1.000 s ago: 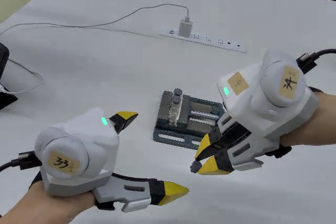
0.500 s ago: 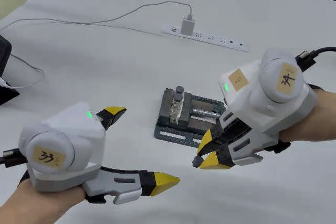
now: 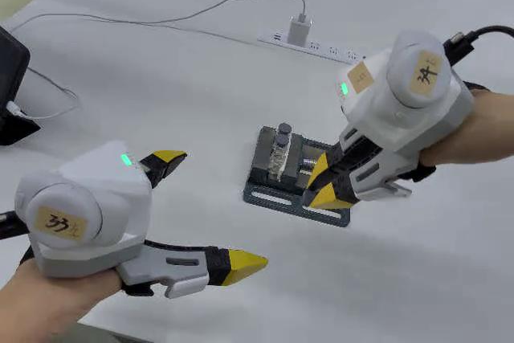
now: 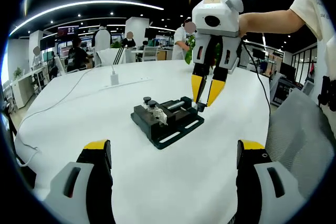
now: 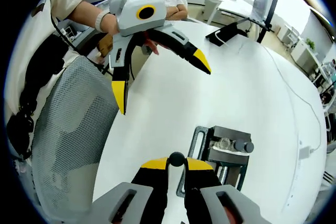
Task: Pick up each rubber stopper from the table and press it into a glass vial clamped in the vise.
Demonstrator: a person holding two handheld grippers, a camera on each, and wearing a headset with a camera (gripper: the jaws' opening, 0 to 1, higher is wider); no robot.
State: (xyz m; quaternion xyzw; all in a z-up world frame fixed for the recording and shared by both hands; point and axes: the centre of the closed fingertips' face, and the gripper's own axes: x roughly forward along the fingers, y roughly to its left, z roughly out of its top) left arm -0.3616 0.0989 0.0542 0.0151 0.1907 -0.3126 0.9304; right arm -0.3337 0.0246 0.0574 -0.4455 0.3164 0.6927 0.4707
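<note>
- The room is a large open office with strip lights on a dark ceiling; people sit at desks far behind.
- A broad white desk [image 3: 161,78] carries everything; a grey mesh chair [image 5: 68,129] stands at its near edge.
- The left gripper [image 3: 210,208] hovers over the desk's near edge, its jaws spread wide with nothing between them.
- The right gripper [image 3: 321,185] hangs over the screw end of the vise [image 3: 261,168], jaws almost together and pinching a dark round rubber stopper [image 5: 176,159] at the tips.
- The dark vise sits near the desk's middle and clamps glass vials [image 3: 279,160] upright, with dark stoppers on them.
- A white power strip [image 3: 321,48] lies toward the far edge with a white charger [image 3: 300,31] plugged in; its cable runs off toward the left edge.
- A tan sticker [image 3: 62,224] on the left gripper reads "33" by hand; the one on the right gripper [image 3: 426,71] reads "34".
</note>
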